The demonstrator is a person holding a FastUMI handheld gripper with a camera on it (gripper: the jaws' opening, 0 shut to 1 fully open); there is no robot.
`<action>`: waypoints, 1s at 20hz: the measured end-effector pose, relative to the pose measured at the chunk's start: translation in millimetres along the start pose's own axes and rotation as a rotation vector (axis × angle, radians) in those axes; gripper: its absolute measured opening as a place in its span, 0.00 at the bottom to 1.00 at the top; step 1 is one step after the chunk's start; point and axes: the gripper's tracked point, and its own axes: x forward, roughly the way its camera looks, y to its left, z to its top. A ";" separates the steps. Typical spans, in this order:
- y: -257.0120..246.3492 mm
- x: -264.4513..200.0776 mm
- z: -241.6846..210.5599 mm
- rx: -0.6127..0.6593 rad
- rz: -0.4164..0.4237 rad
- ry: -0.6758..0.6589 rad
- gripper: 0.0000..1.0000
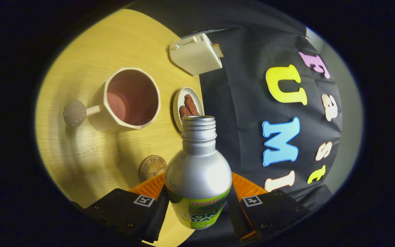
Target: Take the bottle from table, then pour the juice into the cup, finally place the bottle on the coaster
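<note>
The fingers (197, 197) are clamped on a silver bottle (197, 171), one pressing each side of its lower body where the green label wraps around. The bottle is held off the bench (81, 154), its uncapped threaded neck pointing away from the fingers, and the whole scene appears tilted in the gripper view. Beyond the bottle's mouth and off to one side stands a cream cup (130, 99) with faceted walls, a dark reddish inside and a straight handle ending in a round knob (74, 113). Whether liquid sits in the cup cannot be told for sure. Just beside the cup, close behind the bottle's neck, lies a small white dish (180, 103) holding brown pieces (189, 106). A round coaster (152, 167) with an embossed pattern lies flat on the bench, just ahead of one finger and partly hidden by the bottle's shoulder. Farther off, at the bench's far edge, sits a cream box-shaped appliance (194, 55).
</note>
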 end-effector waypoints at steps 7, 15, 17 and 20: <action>-14.6 -7.9 -8.7 0.286 0.008 0.010 0.78; -32.5 -14.9 5.9 0.513 -0.023 -0.081 0.78; -37.6 -15.5 10.9 0.577 -0.028 -0.105 0.78; -38.2 -11.5 18.3 0.708 -0.014 -0.127 0.78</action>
